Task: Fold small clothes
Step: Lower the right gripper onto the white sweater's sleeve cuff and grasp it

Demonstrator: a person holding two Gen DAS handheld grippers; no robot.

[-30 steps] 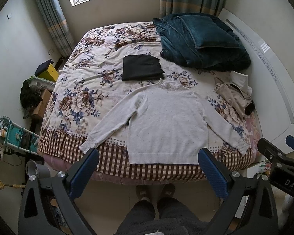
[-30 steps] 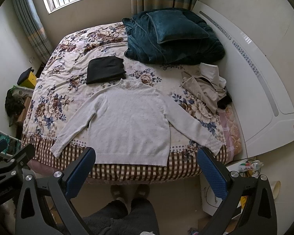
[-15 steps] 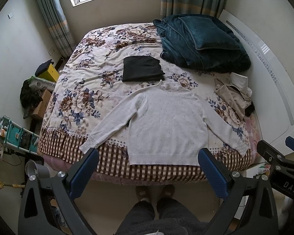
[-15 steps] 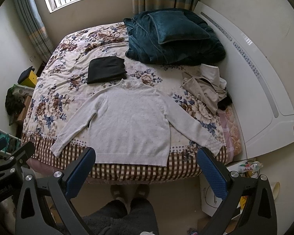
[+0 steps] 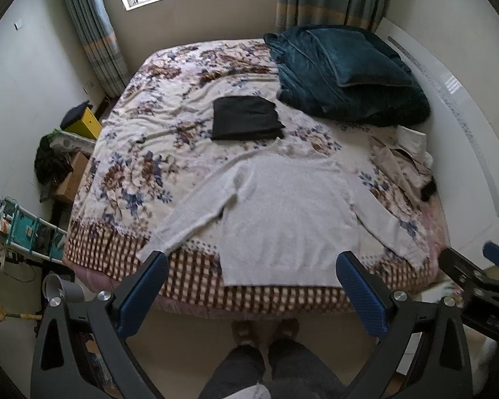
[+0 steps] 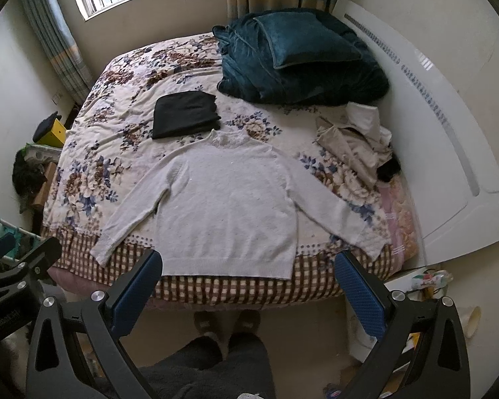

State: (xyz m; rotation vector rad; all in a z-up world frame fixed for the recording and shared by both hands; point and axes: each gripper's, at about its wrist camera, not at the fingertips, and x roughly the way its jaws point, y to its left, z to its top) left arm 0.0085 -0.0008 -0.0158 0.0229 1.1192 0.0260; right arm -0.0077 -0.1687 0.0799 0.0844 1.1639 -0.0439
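Both claws, left (image 5: 251, 294) and right (image 6: 248, 291), spread wide (gripping nothing) at my frames' bottom; sweater (image 6: 226, 206) flat at center.

Sweater: a white sweater (image 5: 289, 219) is laid flat on the floral bedspread (image 5: 143, 153), sleeves spread.
Folded item: a black garment (image 5: 246, 118) is seen just beyond the collar.
Left gripper (image 5: 252, 286): held above the bed's foot, blue pads spread wide, nothing gripped.

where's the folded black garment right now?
In both wrist views the folded black garment lies mid-bed on the floral bedspread, just beyond the white sweater's collar and left of the teal blanket pile.
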